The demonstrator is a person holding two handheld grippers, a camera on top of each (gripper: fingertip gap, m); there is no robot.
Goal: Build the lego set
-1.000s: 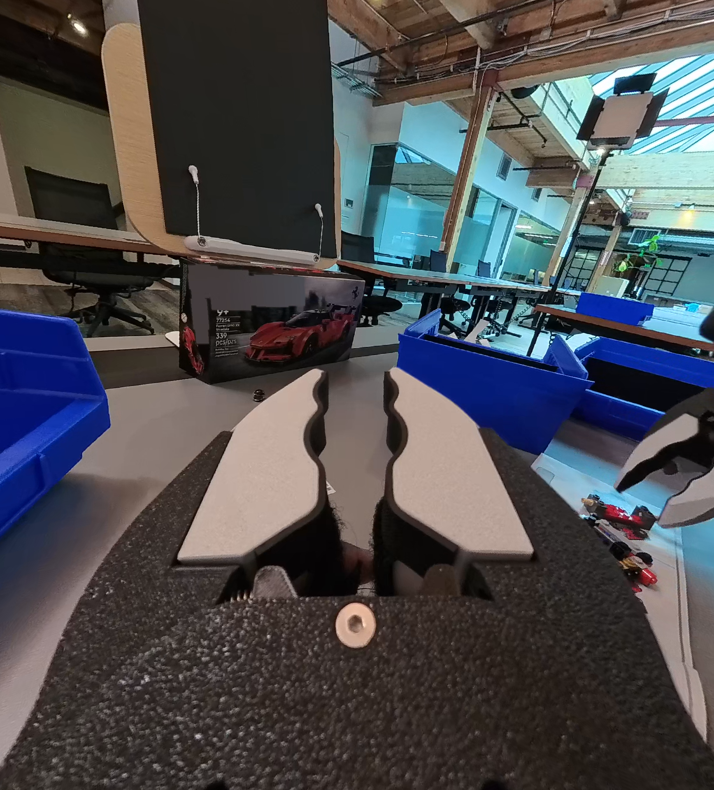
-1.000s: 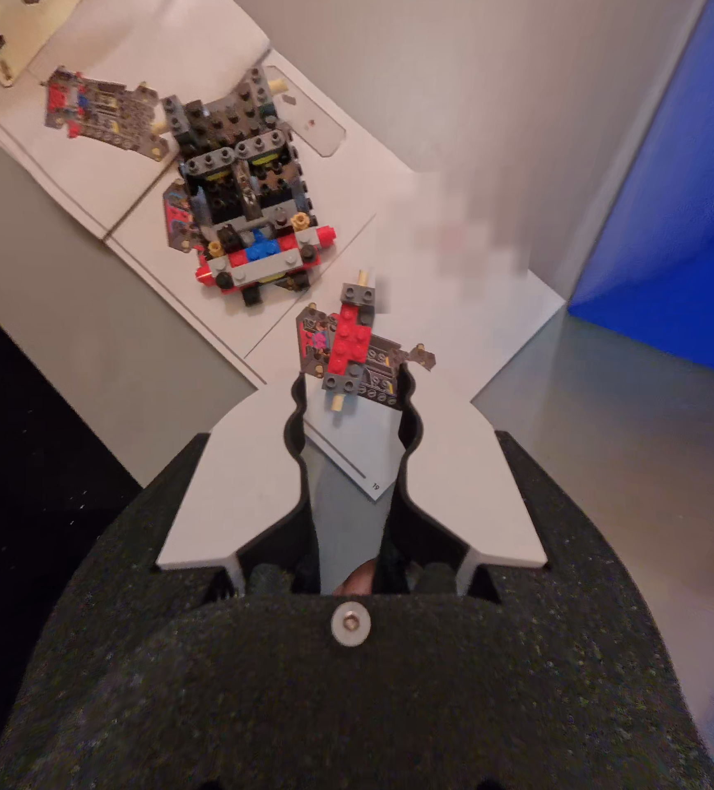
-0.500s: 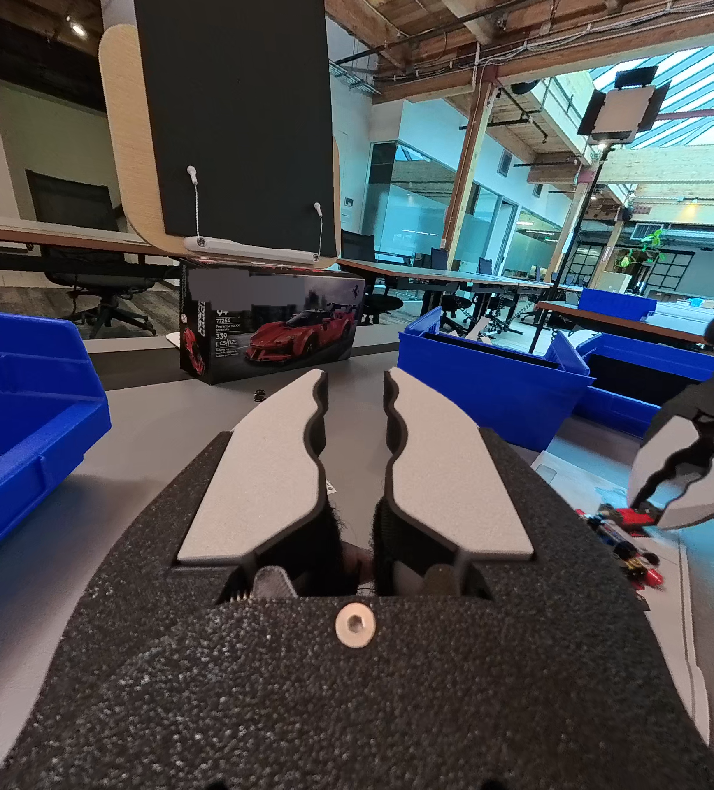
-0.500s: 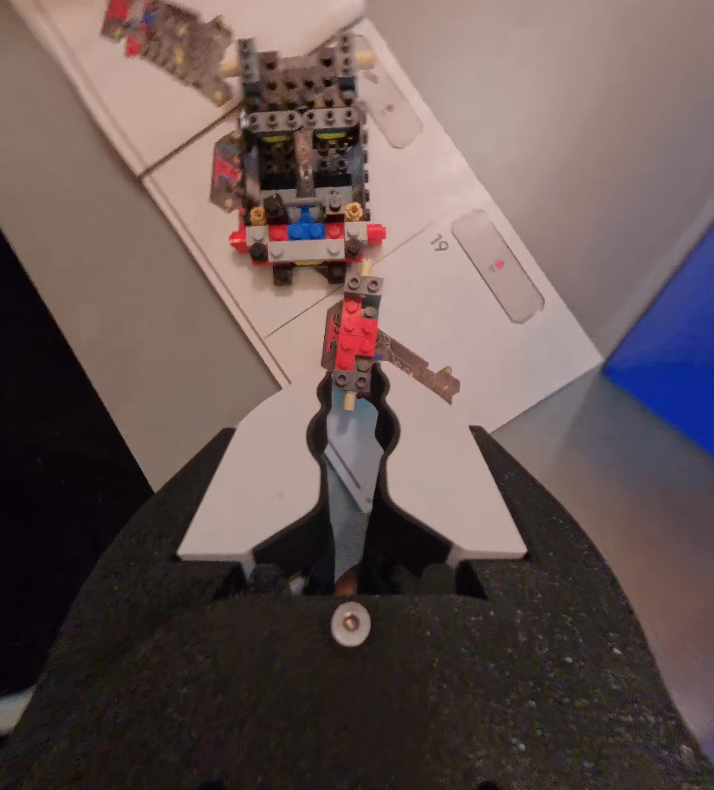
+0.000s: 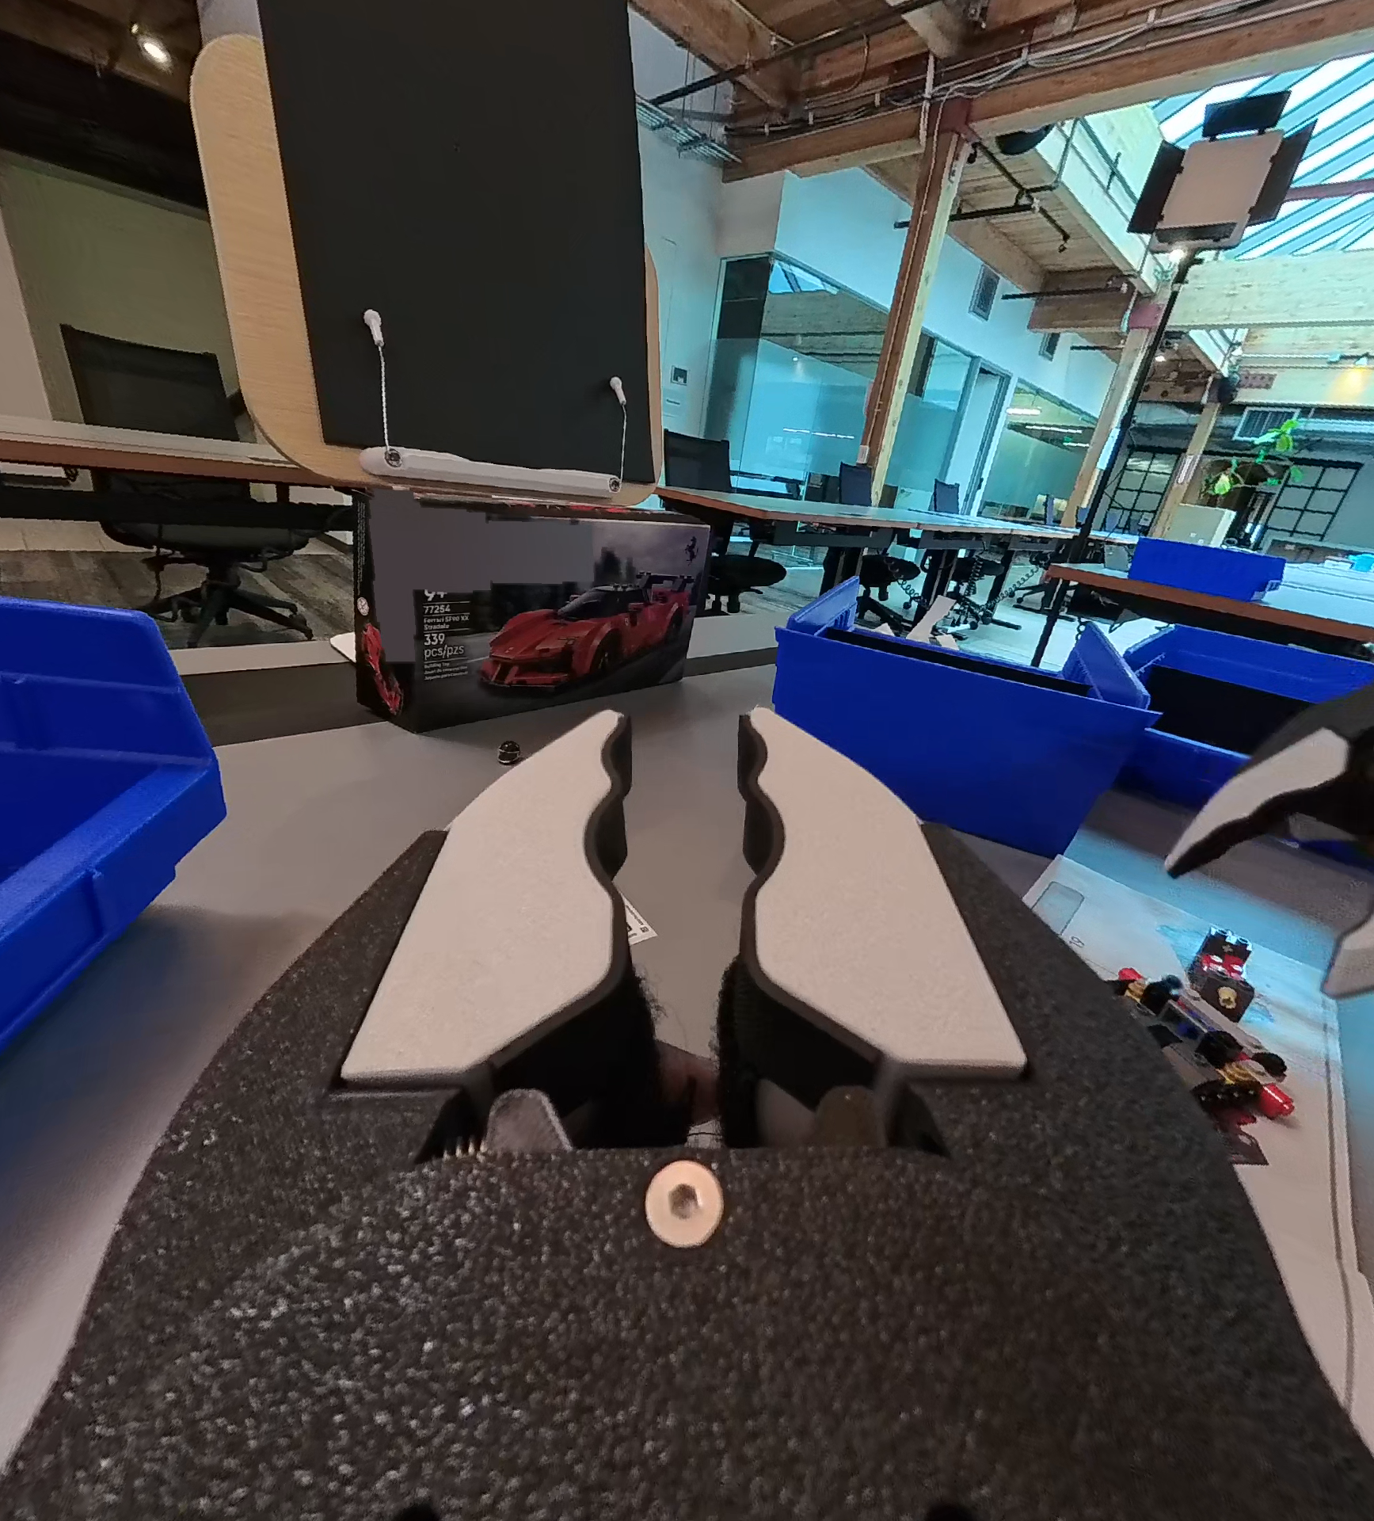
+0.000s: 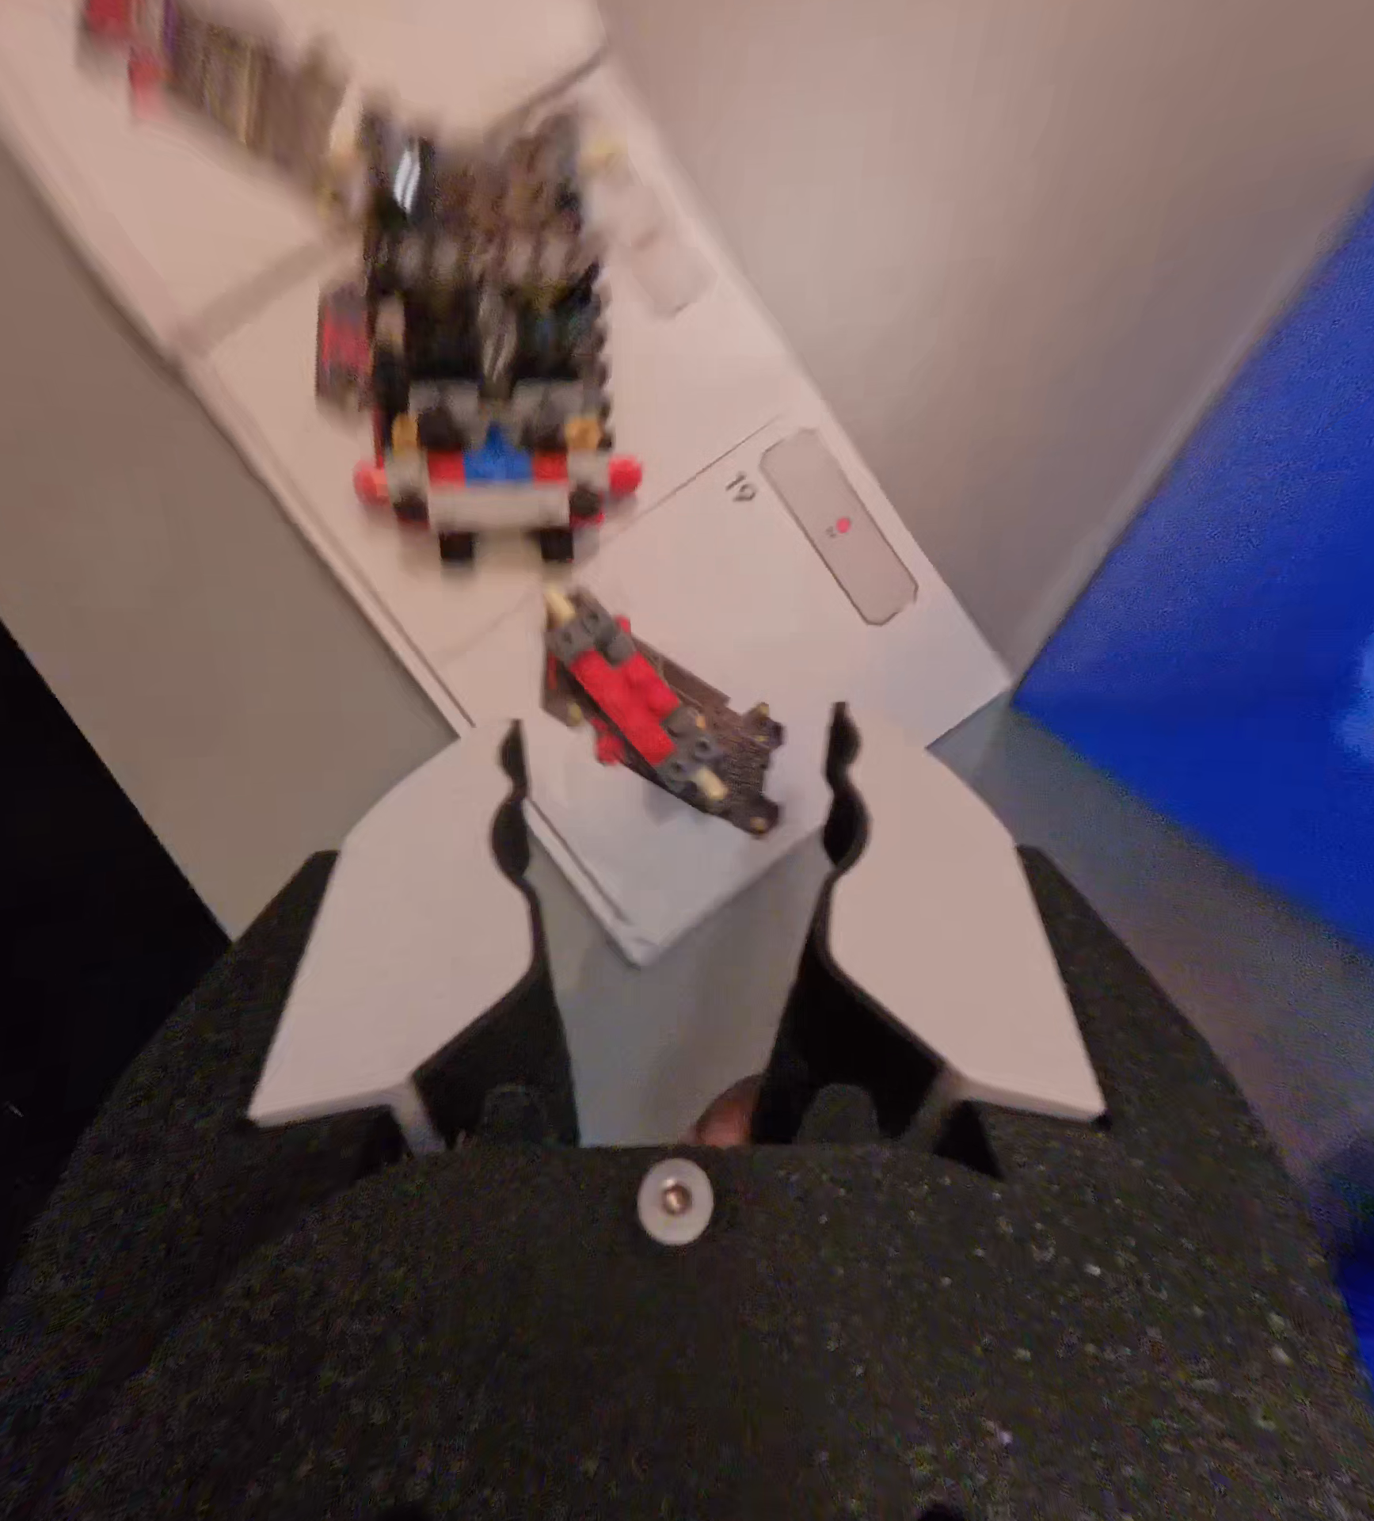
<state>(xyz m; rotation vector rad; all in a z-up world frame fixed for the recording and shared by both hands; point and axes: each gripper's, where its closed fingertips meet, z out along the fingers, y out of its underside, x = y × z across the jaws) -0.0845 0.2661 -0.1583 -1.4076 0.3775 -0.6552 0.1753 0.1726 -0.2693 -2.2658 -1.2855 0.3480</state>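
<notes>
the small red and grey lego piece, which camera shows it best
The right wrist view. The small red and grey lego piece lies there on the white instruction sheet, just past the open right tool, seen from above. In the left wrist view it is a small shape at the far right, seen side-on near the bigger build.

Our left wrist view sits low over the grey table [image 5: 321, 856], looking level along its own grey fingers toward the table's far edge, where a dark car-printed cardboard box [image 5: 531, 630] stands, with the open office beyond. Our right wrist view looks steeply down, close above the white printed instruction sheet [image 6: 716, 872], and is blurred. Both views share that sheet [image 5: 1111, 922] and the partly built red, grey and black brick car [image 6: 494, 411] on it, which appears near the left view's right edge [image 5: 1197, 1041].
</notes>
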